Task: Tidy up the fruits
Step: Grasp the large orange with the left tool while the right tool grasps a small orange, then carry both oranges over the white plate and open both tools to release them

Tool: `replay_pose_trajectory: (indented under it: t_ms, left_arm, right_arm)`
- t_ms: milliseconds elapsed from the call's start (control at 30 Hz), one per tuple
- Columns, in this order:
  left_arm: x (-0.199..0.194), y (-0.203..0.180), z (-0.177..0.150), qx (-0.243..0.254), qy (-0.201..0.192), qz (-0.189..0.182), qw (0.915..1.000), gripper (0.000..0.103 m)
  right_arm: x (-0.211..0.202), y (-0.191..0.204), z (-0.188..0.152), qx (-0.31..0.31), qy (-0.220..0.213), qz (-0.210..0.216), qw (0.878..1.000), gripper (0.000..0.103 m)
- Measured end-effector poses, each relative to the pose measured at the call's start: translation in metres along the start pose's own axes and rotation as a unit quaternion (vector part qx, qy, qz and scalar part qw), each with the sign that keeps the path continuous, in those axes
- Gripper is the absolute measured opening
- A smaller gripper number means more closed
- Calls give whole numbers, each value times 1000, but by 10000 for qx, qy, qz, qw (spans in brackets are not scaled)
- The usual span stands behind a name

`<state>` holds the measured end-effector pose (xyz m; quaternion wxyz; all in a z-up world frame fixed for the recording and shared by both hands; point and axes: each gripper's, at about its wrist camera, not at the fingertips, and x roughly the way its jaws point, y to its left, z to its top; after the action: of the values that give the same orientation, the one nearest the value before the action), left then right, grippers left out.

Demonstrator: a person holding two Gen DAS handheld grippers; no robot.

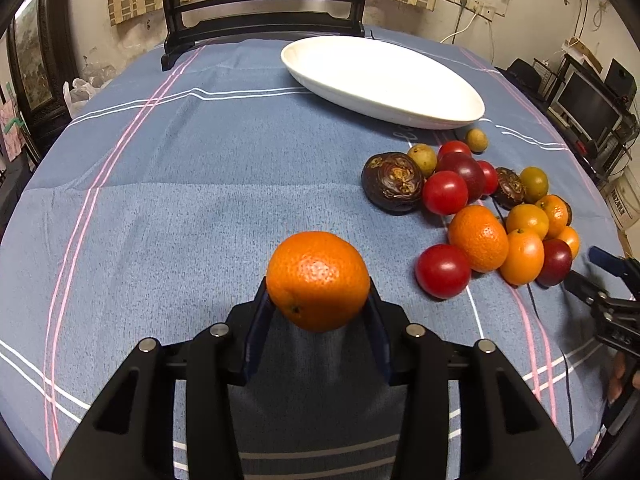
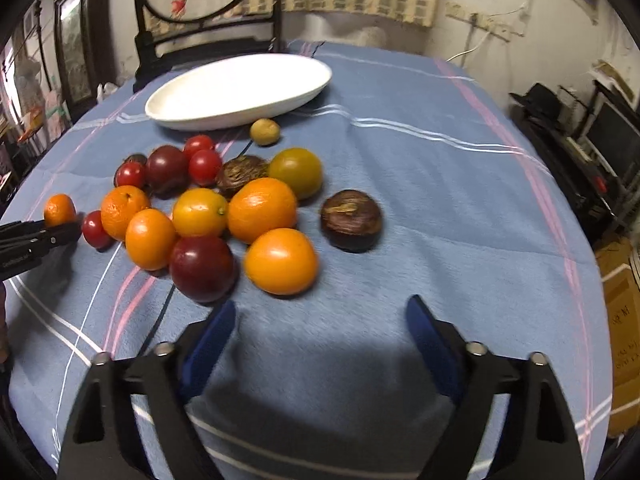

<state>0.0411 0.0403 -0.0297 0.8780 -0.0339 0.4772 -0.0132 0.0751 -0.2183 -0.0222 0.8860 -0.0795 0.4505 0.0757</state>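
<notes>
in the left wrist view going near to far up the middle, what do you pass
left hand-held gripper → orange held in it → bare blue tablecloth → white oval dish → dark wooden stand at the table's far edge

We count one white oval dish (image 2: 240, 92), seven orange citrus fruits, four red cherry tomatoes, two dark plums, three brown mangosteens, two longans, one green tomato (image 2: 296, 172).

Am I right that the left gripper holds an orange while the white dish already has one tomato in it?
Not quite: the left gripper does hold the orange, but the white dish holds no fruit at all, as the left wrist view shows.
</notes>
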Motion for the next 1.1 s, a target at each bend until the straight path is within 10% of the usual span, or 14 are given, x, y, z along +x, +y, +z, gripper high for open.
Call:
replay_pose_trajectory:
  t_ms: [300,667,1100]
  left_arm:
    - [2,2,2,-20,8,-18,10000,43]
    - [-21,3,16,72,-212,-238,9995,42]
    - [7,-46,149,309,-455,-451,9975,42]
  right_arm:
    - [13,10,16,-116,51,396,9991,41]
    - [-28,-6,20,201,-391,841,9955,40]
    - [-10,46,136,-299,-879,1098,9896,40]
